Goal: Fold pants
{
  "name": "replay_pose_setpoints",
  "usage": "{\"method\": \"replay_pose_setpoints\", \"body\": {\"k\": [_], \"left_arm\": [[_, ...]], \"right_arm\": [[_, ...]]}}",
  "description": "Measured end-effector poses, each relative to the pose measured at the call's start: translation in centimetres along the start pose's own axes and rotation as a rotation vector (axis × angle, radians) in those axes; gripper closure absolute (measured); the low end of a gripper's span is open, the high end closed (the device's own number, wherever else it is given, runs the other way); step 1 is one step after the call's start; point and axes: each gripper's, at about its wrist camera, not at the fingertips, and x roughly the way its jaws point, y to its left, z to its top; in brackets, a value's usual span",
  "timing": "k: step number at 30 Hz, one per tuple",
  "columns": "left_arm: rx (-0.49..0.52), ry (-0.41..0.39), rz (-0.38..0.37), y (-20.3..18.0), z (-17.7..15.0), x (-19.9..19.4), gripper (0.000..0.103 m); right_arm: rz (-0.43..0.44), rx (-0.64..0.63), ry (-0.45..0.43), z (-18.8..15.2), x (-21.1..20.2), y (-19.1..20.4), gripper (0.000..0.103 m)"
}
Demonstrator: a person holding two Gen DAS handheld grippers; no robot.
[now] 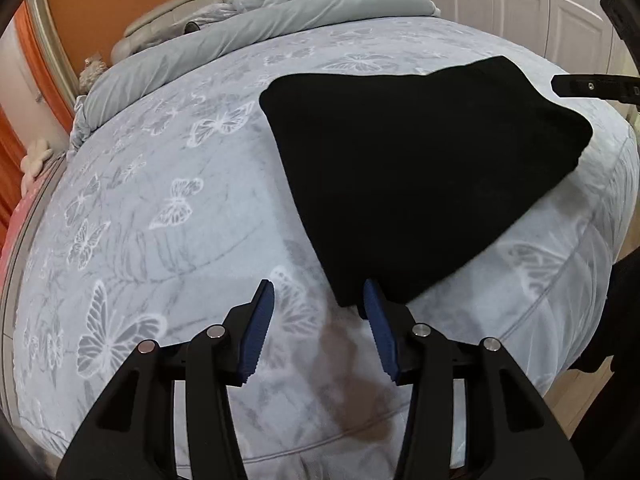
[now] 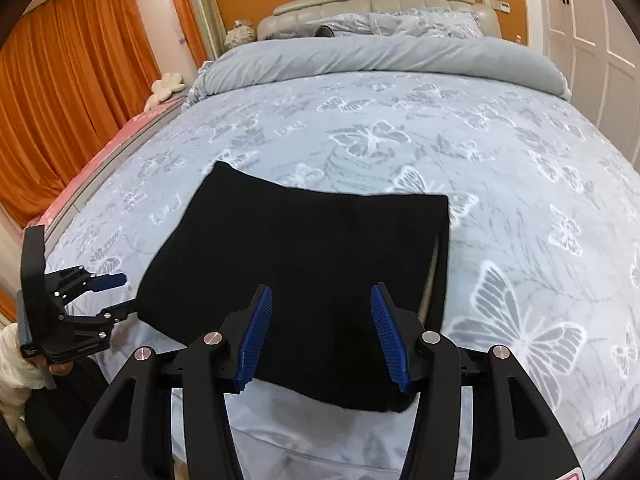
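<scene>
A: Pants point(image 2: 304, 280) — black, folded into a flat, roughly square bundle, lying on the bed point(image 2: 520, 168) near its foot edge. What's around them?

B: Going from the left in the right wrist view: orange curtains point(image 2: 68, 92) hang down the left wall, with a pink strip beside the bed frame and a pale, flower-shaped soft toy point(image 2: 167, 85) at the bed's left edge. Then the cover itself, grey-blue with white butterflies, and a plain grey duvet point(image 2: 380, 60) rolled across the far end in front of a padded headboard point(image 2: 376, 6). The wall behind is orange; white panelled doors point(image 2: 592, 52) stand on the right.

A: And the claws?

B: The left gripper point(image 1: 319, 330) hovers just above the cover at the near corner of the pants. Its blue pads point(image 1: 256, 340) stand well apart and hold nothing; the right-hand pad sits at the cloth's edge, though I can't tell whether it touches. The other view shows the same gripper at the bundle's left side, spread wide.

A: The right one?

B: The right gripper point(image 2: 322, 334) hangs over the near edge of the pants — its ribbed blue fingers point(image 2: 390, 340) are spread wide, black cloth showing between them, nothing pinched.

A: Any boxes or baskets?

B: I see none to describe; the pants lie directly on the cover.
</scene>
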Motion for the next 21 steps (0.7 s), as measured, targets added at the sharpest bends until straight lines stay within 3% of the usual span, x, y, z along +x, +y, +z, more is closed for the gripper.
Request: {"method": "replay_pose_setpoints", "body": {"k": [3, 6, 9, 12, 15, 17, 21], "left_arm": [[0.025, 0.001, -0.052, -0.2, -0.4, -0.5, 0.057], [0.072, -0.020, -0.049, -1.0, -0.7, -0.7, 0.055], [0.035, 0.000, -0.082, -0.8, 0.0, 0.2, 0.055], [0.022, 0.000, -0.102, -0.7, 0.6, 0.8, 0.063], [0.011, -0.015, -0.111, -0.9, 1.3, 1.2, 0.076], [-0.001, -0.027, -0.124, -0.9, 1.8, 1.4, 0.087], [-0.033, -0.031, -0.151, -0.5, 1.4, 0.8, 0.092]], "right_arm": [[-0.021, 0.050, 0.018, -0.6, 0.0, -1.2, 0.052], [-0.008, 0.124, 0.024, -0.7, -0.2, -2.8, 0.052], [-0.003, 0.159, 0.028, -0.6, -0.1, -3.5, 0.052], [-0.003, 0.149, 0.019, -0.5, -0.3, -3.2, 0.051], [-0.011, 0.147, 0.017, -0.5, -0.4, -3.1, 0.043], [-0.011, 0.154, 0.025, -0.7, -0.2, -3.4, 0.043], [-0.038, 0.229, 0.055, -1.9, -0.4, -5.4, 0.042]]}}
